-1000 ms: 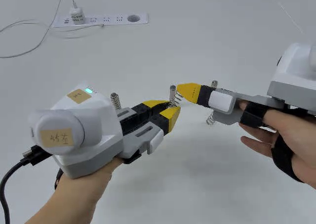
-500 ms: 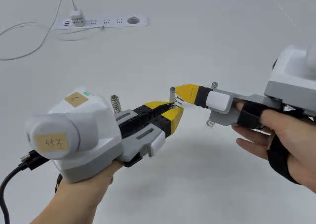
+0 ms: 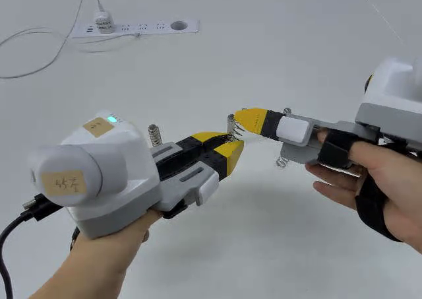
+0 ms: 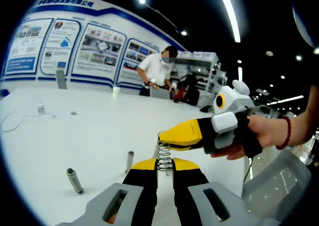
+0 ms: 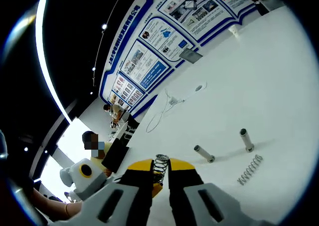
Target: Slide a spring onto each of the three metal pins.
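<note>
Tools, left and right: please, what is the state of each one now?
Left tool: closed, holding the spring.
Right tool: closed, holding the same spring.

In the head view, the tips of the left gripper (image 3: 231, 150) and right gripper (image 3: 242, 119) cover most of the spring (image 3: 235, 133) and the middle pin (image 3: 230, 122) between them. Only the top of the far pin (image 3: 286, 111) clears the right gripper, which also hides much of the loose spring (image 3: 281, 160) and is cut off at the right edge. The base of the left pin (image 3: 152, 127) sits behind the left gripper.
</note>
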`<move>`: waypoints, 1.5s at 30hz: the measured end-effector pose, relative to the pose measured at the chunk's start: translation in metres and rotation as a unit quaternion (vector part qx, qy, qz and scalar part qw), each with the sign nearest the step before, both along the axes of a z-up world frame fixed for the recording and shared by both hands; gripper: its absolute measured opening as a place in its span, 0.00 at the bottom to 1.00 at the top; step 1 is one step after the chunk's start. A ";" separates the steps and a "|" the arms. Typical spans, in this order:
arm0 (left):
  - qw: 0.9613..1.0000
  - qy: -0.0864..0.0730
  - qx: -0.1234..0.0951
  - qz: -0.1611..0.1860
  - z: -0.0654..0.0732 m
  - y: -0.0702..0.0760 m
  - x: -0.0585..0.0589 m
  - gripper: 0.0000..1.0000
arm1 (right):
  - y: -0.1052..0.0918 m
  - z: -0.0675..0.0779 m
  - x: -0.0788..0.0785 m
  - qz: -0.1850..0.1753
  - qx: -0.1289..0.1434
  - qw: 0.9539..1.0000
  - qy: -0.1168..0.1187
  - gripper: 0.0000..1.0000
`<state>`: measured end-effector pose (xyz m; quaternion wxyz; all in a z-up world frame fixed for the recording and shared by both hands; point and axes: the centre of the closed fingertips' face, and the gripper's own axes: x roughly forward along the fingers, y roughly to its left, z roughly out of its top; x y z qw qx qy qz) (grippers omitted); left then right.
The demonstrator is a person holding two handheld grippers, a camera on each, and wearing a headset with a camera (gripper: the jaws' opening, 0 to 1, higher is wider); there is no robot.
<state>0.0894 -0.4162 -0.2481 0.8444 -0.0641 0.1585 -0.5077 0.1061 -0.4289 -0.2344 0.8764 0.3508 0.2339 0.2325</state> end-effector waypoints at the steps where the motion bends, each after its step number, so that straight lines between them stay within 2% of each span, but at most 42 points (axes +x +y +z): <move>1: 1.000 0.000 0.000 0.000 0.000 0.000 0.000 0.10 | 0.000 0.001 0.000 0.000 -0.001 1.000 -0.002 0.12; 10: 1.000 -0.002 0.011 0.003 0.000 0.001 0.001 0.11 | 0.004 0.004 0.000 0.009 -0.013 1.000 -0.016 0.12; 15: 0.999 -0.011 0.033 -0.002 -0.003 0.001 -0.001 0.13 | 0.003 0.005 0.001 0.008 -0.028 0.999 -0.029 0.12; 22: 0.997 -0.033 0.068 -0.002 -0.009 0.005 -0.002 0.20 | 0.000 0.008 0.005 0.007 -0.060 0.997 -0.052 0.12; 25: 0.996 -0.030 0.080 0.001 -0.013 0.008 -0.002 0.25 | -0.001 0.008 0.007 0.010 -0.087 0.994 -0.065 0.12; 28: 0.995 -0.022 0.096 0.007 -0.019 0.013 -0.001 0.30 | -0.001 0.009 0.010 0.016 -0.117 0.989 -0.084 0.12; 30: 0.995 -0.022 0.099 0.010 -0.020 0.014 0.000 0.34 | -0.001 0.009 0.012 0.022 -0.133 0.987 -0.092 0.12; 31: 0.995 -0.022 0.102 0.011 -0.021 0.016 0.000 0.35 | -0.001 0.009 0.013 0.026 -0.150 0.983 -0.105 0.12; 33: 0.994 -0.021 0.106 0.014 -0.023 0.018 0.000 0.39 | 0.000 0.010 0.015 0.031 -0.165 0.979 -0.116 0.12; 35: 0.994 -0.023 0.109 0.015 -0.024 0.019 0.000 0.42 | 0.000 0.011 0.016 0.033 -0.174 0.976 -0.123 0.12; 36: 0.993 -0.024 0.111 0.015 -0.024 0.020 0.000 0.42 | 0.000 0.011 0.018 0.037 -0.185 0.973 -0.130 0.12; 38: 0.993 -0.024 0.112 0.015 -0.025 0.020 -0.001 0.45 | 0.000 0.012 0.020 0.038 -0.196 0.970 -0.137 0.12; 42: 0.994 -0.025 0.106 0.019 -0.024 0.020 -0.001 0.53 | -0.002 0.012 0.024 0.039 -0.212 0.965 -0.147 0.12; 45: 0.994 -0.026 0.107 0.022 -0.024 0.021 0.000 0.55 | -0.004 0.012 0.028 0.039 -0.224 0.962 -0.153 0.12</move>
